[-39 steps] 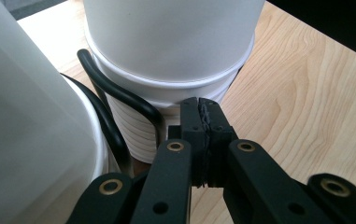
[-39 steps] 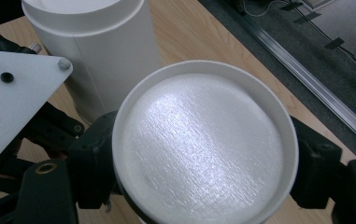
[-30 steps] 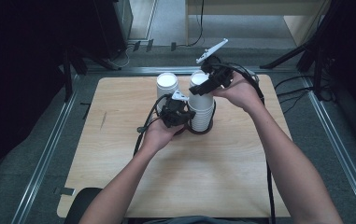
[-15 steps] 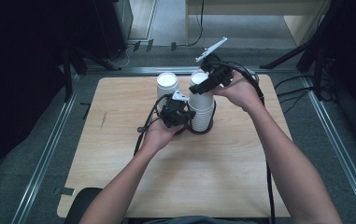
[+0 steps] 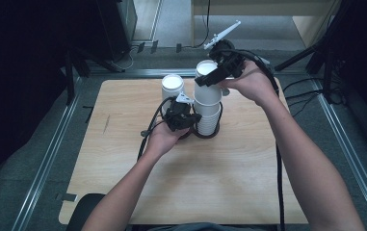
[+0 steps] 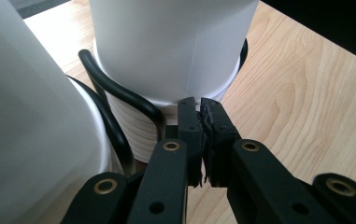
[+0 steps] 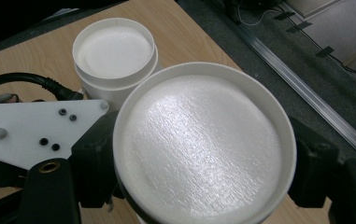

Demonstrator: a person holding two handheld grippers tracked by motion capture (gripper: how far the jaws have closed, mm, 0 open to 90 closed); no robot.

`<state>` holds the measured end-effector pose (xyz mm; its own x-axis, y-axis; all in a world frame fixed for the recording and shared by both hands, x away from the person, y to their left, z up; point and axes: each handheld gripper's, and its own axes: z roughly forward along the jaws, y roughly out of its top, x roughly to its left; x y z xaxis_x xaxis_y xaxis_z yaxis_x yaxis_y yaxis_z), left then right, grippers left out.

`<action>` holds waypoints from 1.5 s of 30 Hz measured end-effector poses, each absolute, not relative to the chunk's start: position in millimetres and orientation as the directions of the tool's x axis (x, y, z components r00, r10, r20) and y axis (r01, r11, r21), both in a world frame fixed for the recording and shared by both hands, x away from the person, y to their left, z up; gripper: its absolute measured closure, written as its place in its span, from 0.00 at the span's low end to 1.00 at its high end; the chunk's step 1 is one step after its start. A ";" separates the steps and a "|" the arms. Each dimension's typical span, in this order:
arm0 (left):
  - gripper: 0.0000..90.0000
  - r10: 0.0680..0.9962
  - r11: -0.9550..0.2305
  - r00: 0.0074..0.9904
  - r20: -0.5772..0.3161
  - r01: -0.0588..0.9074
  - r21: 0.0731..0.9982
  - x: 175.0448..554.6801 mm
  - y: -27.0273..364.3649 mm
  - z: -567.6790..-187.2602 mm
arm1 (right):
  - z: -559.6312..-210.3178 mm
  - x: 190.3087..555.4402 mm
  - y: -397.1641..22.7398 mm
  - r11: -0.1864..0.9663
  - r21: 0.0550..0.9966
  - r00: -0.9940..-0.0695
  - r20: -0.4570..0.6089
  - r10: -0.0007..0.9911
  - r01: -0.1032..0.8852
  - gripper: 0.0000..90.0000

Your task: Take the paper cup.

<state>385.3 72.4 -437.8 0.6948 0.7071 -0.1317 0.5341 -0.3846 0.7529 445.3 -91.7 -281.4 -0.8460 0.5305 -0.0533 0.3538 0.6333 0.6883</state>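
A stack of upside-down white cups [image 5: 209, 119] stands inside a black ring [image 5: 216, 136] on the wooden table [image 5: 123, 163]. My right gripper [image 5: 208, 77] is shut on the top cup [image 5: 207, 96], which is raised partly off the stack. In the right gripper view this cup [image 7: 203, 144] sits between the two black jaws, base facing the camera. My left gripper [image 5: 191, 120] is shut, its tips against the foot of the stack. In the left gripper view the jaws [image 6: 200, 107] meet just in front of the stack [image 6: 166, 46] and the black ring [image 6: 119, 91].
A second white cup stack [image 5: 172, 86] stands just left of the first, also seen in the right gripper view [image 7: 115, 51] and at the left of the left gripper view [image 6: 26, 121]. Metal rails [image 5: 46, 159] border the table; cables trail from both grippers.
My right gripper has risen with the top cup, drawing it up out of the stack. The left hand and gripper have stayed at the foot of the stack.
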 end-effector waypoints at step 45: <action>0.75 0.639 -0.407 0.750 -0.170 0.518 0.753 375.4 85.3 -427.1 | -254.0 372.0 -147.6 0.656 0.690 -0.900 -0.016 0.437 0.306 0.28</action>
<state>375.4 85.3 -427.1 0.7502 0.6389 -0.1705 0.5175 -0.4068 0.7528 372.0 -147.6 -254.0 -0.8995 0.4365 -0.0164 0.3057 0.6559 0.6901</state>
